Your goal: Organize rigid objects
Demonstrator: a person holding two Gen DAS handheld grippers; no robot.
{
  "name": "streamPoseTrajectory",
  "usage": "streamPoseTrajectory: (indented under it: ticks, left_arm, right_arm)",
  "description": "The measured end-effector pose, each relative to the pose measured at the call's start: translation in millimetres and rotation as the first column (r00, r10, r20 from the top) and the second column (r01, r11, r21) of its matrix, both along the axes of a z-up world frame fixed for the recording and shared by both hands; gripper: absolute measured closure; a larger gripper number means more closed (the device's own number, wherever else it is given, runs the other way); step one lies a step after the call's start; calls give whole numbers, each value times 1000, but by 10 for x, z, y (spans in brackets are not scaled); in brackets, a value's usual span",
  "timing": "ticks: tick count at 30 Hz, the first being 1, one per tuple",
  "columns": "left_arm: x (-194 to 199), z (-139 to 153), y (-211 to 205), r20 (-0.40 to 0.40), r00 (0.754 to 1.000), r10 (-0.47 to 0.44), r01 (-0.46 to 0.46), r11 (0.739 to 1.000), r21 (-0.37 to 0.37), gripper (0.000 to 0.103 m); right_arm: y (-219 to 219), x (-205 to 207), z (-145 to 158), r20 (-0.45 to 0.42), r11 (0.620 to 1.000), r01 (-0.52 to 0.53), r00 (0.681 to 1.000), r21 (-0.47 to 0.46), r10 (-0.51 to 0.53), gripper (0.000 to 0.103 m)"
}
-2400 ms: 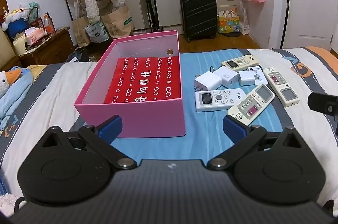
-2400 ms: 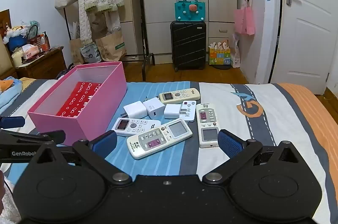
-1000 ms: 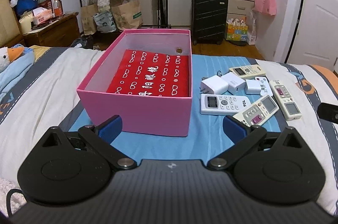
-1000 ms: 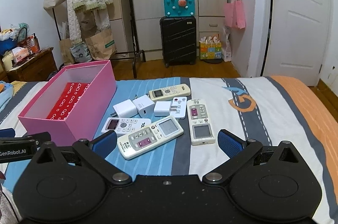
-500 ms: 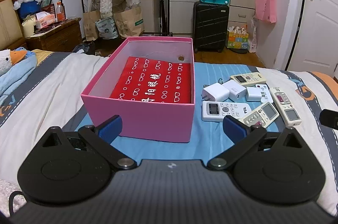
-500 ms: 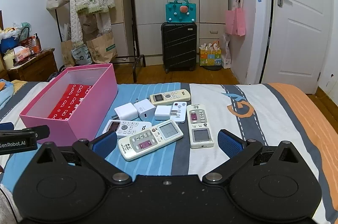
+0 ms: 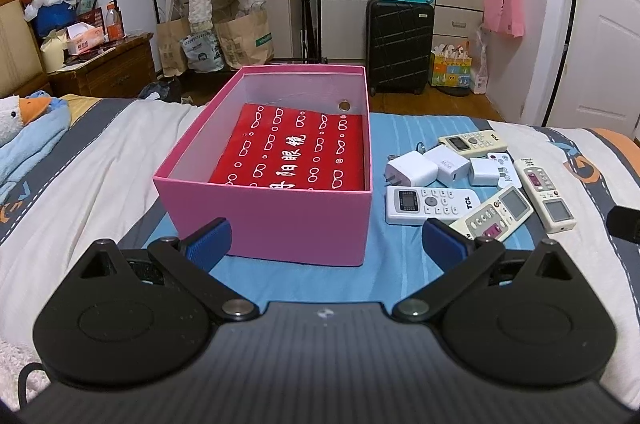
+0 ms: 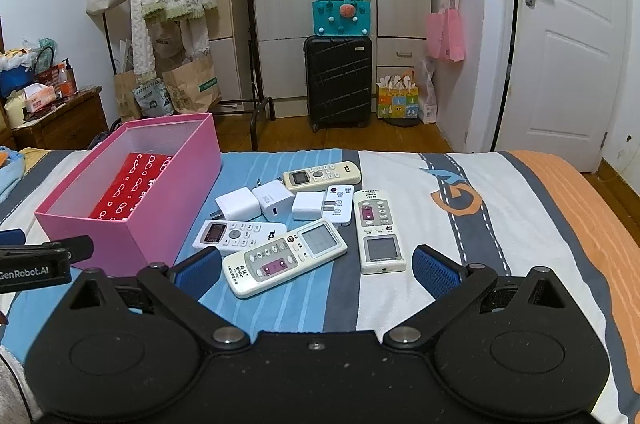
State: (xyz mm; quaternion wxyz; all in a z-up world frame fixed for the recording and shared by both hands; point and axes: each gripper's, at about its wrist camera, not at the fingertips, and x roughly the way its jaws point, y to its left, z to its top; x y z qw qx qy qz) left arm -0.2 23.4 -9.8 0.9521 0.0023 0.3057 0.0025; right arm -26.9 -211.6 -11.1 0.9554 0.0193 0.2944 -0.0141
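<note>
A pink open box [image 7: 264, 220] [image 8: 168, 200] sits on the bed with a red patterned packet [image 7: 296, 156] inside. To its right lie several white remotes, among them a TCL remote [image 7: 432, 204] [image 8: 240, 235] and a cream remote [image 8: 284, 256] [image 7: 494, 214], plus white chargers [image 7: 412, 173] [image 8: 236, 207]. My left gripper [image 7: 324, 242] is open and empty, just in front of the box. My right gripper [image 8: 316, 266] is open and empty, just in front of the cream remote.
The bed has a blue striped sheet [image 8: 280, 304] and an orange edge at the right [image 8: 580, 224]. A blue towel with a duck toy [image 7: 28, 132] lies at the left. A black suitcase [image 8: 338, 84], wardrobe and door stand beyond the bed.
Both cameras have tilted up and drawn back a little, so the box and remotes sit lower and smaller in view. Both grippers stay open and empty.
</note>
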Motion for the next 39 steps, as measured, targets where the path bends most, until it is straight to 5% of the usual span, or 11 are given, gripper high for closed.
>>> streamPoseTrajectory:
  ticks: [23,30,39]
  left_arm:
    - [52,-47,3,-31,1000,-2,2,1000,-7,0]
    - [69,-48,31,-74,997,-25,20,998,-66,0]
    - [27,11,-50,-63,997,-34,35,999,5,0]
  right_arm:
    - [6,30,-57,-19,1000,-3,1000,-3,3,0]
    - [-13,33,-88,-27,1000,-1,1000,-2,1,0]
    - [-11,59,-133,-46,1000,-11,999,-3,11,0]
